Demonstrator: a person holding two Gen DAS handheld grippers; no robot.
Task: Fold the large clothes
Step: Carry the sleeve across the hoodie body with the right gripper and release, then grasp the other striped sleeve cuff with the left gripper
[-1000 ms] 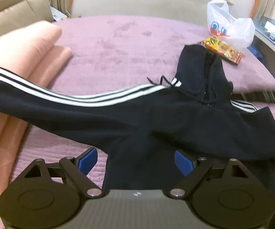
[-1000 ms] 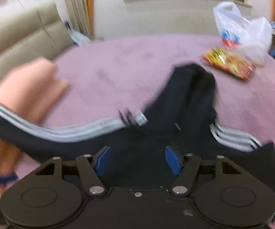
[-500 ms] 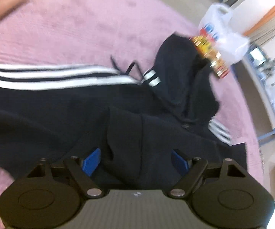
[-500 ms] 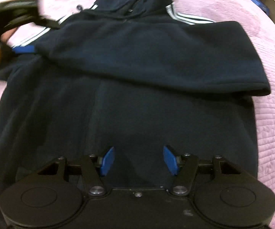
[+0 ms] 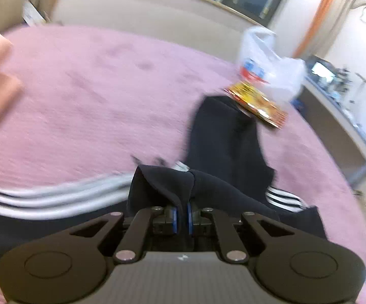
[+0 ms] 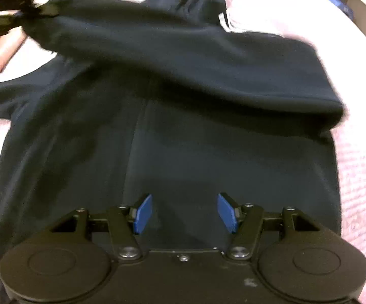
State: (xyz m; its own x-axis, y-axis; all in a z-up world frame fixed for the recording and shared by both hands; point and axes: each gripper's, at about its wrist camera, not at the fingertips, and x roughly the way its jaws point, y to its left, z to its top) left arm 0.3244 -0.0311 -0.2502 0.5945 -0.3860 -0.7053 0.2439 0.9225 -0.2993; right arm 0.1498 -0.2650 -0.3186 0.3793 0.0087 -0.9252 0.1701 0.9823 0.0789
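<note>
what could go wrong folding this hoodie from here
1. The left gripper pinches only a small bunch of the hoodie; that thin hold may slip as the cloth is drawn across.
2. The snack bag lies right at the hood, so a tug could drag or knock it.
3. The right gripper is open above the body, pinning nothing, so the whole garment might slide on the bedspread.

The black hoodie (image 6: 183, 126) lay spread flat on the pink bed cover (image 5: 94, 88), its hood (image 5: 223, 131) pointing toward the far edge. White stripes (image 5: 56, 197) ran along the sleeve stretched toward the left edge. The other sleeve (image 6: 195, 58) was folded across the chest, its cuff (image 5: 167, 185) lifted off the body and bunched.
</note>
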